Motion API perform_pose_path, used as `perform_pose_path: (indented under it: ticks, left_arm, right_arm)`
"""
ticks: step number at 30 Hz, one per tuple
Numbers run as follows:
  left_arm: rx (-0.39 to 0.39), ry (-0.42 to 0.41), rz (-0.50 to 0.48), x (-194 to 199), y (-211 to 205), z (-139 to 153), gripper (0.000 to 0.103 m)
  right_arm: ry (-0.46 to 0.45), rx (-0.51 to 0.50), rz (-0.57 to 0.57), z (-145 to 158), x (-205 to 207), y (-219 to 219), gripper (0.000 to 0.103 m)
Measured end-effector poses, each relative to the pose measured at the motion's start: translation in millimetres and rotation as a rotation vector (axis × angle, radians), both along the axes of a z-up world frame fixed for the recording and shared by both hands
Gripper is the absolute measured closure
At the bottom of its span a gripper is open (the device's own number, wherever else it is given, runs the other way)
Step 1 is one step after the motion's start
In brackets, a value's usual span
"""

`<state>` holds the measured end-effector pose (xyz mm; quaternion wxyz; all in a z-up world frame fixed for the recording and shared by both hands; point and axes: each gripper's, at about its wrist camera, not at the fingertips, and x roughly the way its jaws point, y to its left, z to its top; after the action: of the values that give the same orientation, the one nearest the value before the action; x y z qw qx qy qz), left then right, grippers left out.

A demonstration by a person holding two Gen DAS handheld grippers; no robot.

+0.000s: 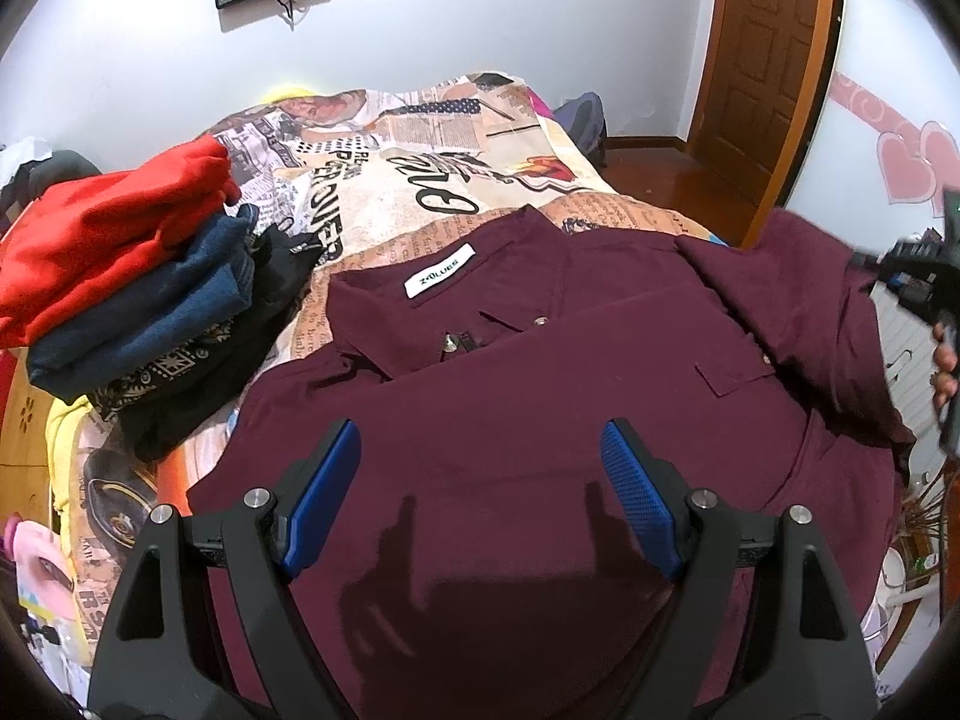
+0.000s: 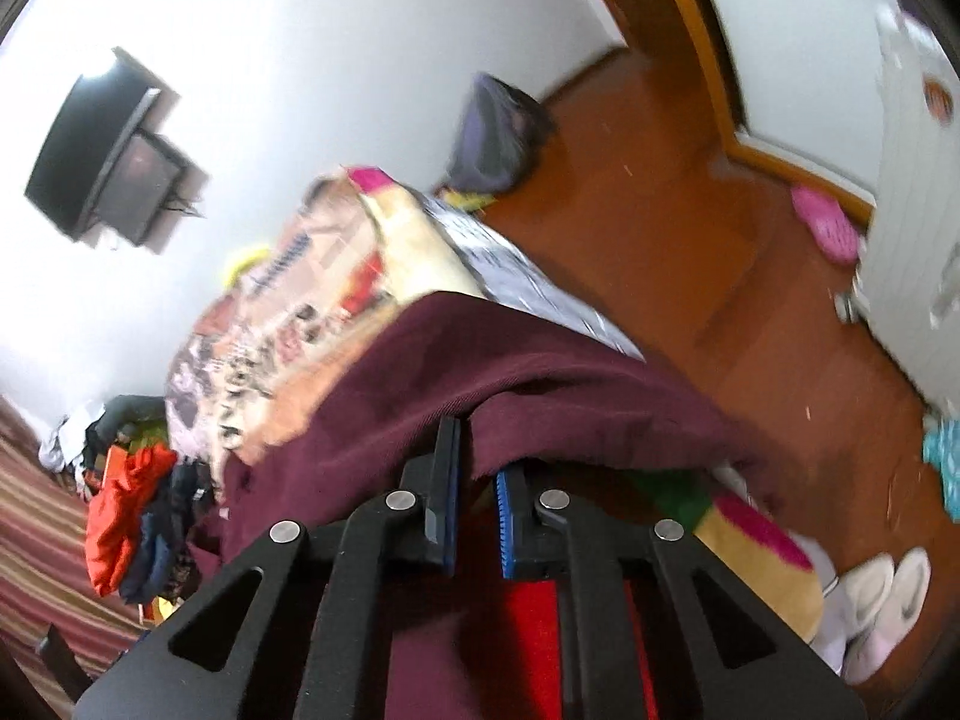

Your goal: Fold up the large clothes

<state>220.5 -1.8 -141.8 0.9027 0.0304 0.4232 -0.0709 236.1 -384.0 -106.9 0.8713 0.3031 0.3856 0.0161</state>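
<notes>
A maroon button-up shirt (image 1: 540, 372) lies front up on the bed, its collar and white label toward the far left. My left gripper (image 1: 480, 429) hovers over the shirt's lower part, jaws wide open, nothing between the blue pads (image 1: 327, 492). At the bed's right edge, one shirt sleeve (image 1: 792, 300) is lifted and folded inward. In the right wrist view my right gripper (image 2: 477, 450) is shut on the shirt's (image 2: 480, 372) edge, with the cloth draped over its fingers. This view is blurred.
A stack of folded clothes (image 1: 120, 276), red on top, then blue and black, sits on the bed's left side. The printed bedspread (image 1: 420, 168) stretches to the wall. Right of the bed are a wooden floor (image 2: 750, 240), slippers (image 2: 882, 600) and a door (image 1: 774, 60).
</notes>
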Motion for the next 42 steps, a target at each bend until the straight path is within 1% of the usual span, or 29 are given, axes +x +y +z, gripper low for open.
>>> perform_pose_path:
  ticks: [5, 7, 10, 13, 18, 21, 23, 26, 27, 31, 34, 36, 39, 42]
  left_arm:
    - [-0.015, -0.029, 0.004, -9, 8, 10, 0.021]
    - [-0.019, -0.037, 0.007, -12, 11, 12, 0.021]
    - [-0.028, -0.051, 0.014, -18, 19, 16, 0.021]
    - [-0.036, -0.063, 0.025, -24, 28, 18, 0.021]
    - [-0.052, -0.079, 0.052, -35, 46, 21, 0.021]
    - [-0.065, -0.085, 0.076, -42, 60, 22, 0.021]
    - [-0.073, -0.084, 0.093, -45, 68, 22, 0.021]
    - [-0.085, -0.077, 0.124, -50, 81, 19, 0.021]
    - [-0.087, -0.075, 0.131, -52, 84, 19, 0.021]
    - [-0.086, -0.061, 0.153, -57, 91, 14, 0.021]
    - [-0.082, -0.054, 0.155, -58, 90, 12, 0.021]
    - [-0.076, -0.053, 0.151, -58, 87, 12, 0.021]
    - [-0.068, -0.059, 0.139, -56, 83, 15, 0.021]
    - [-0.059, -0.068, 0.120, -52, 75, 20, 0.021]
  right_arm:
    - [-0.125, -0.030, 0.094, 54, -5, 29, 0.095]
    - [-0.185, -0.042, 0.139, 76, -9, 47, 0.096]
    - [-0.250, -0.045, 0.219, 99, -15, 77, 0.096]
    - [-0.292, -0.051, 0.310, 114, -17, 114, 0.096]
    - [-0.309, -0.066, 0.463, 116, -17, 176, 0.096]
    - [-0.283, -0.093, 0.546, 106, -15, 211, 0.096]
    - [-0.242, -0.109, 0.612, 93, -12, 236, 0.096]
    - [-0.153, -0.146, 0.703, 66, -7, 265, 0.096]
    - [-0.112, -0.159, 0.735, 53, -5, 274, 0.096]
    - [0.026, -0.191, 0.826, 5, -4, 290, 0.095]
    - [0.075, -0.218, 0.861, -16, -8, 299, 0.094]
    - [0.083, -0.221, 0.863, -19, -11, 304, 0.094]
    - [0.127, -0.229, 0.875, -21, -14, 303, 0.087]
    - [0.160, -0.208, 0.879, -16, -17, 296, 0.073]
